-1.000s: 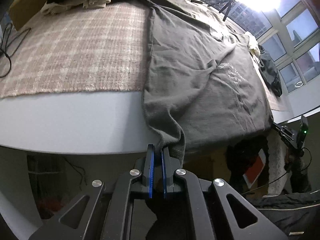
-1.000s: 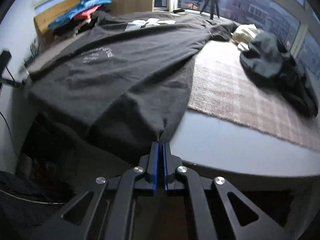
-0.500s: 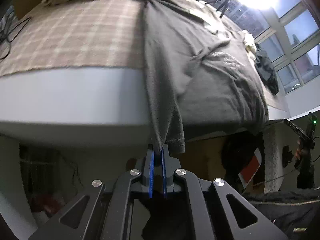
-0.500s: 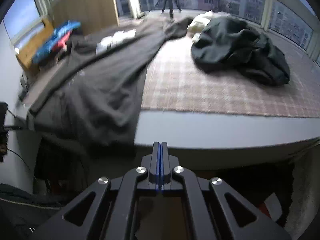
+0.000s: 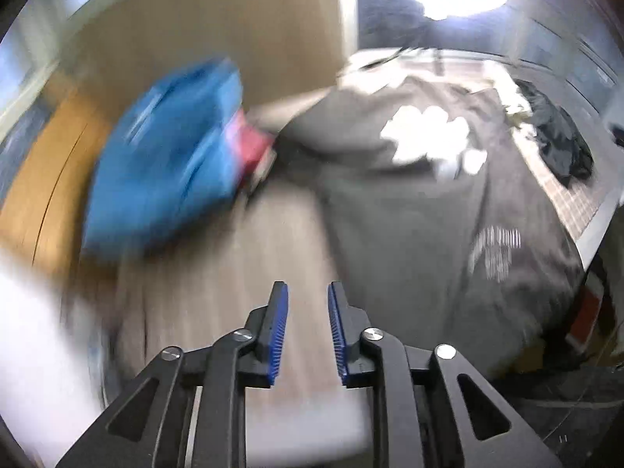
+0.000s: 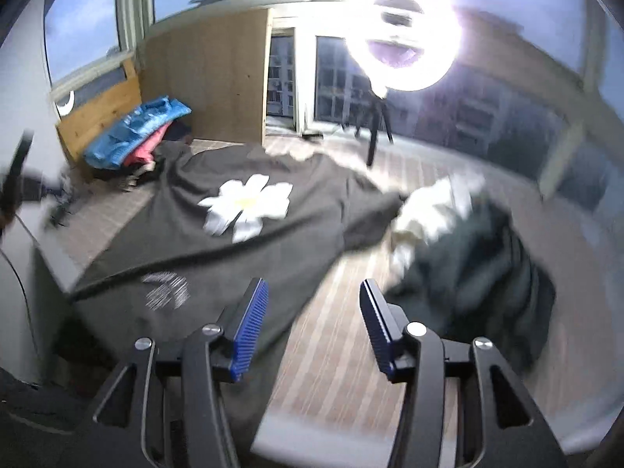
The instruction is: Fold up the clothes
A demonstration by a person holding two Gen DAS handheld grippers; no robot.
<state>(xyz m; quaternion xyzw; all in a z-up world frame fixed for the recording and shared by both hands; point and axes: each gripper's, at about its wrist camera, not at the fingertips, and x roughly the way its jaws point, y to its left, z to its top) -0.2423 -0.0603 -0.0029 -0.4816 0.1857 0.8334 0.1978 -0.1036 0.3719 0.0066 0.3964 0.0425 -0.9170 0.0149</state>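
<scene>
A dark grey T-shirt [image 6: 249, 245] with a white flower print [image 6: 245, 206] lies spread flat on the plaid-covered table [image 6: 335, 351]; its near hem hangs over the front edge. It also shows in the blurred left wrist view [image 5: 421, 226]. My left gripper [image 5: 307, 296] is open and empty above the plaid cloth, left of the shirt. My right gripper [image 6: 314, 292] is open and empty, above the shirt's right edge.
A stack of folded clothes, blue on top [image 6: 136, 132] [image 5: 167, 163], sits at the far left by a wooden board. A dark and white garment heap [image 6: 468, 253] lies right of the shirt. A ring light [image 6: 401, 35] on a tripod stands behind the table.
Both grippers have let go of the shirt's hem, opened, and risen over the table. The shirt now lies spread out with its flower print showing.
</scene>
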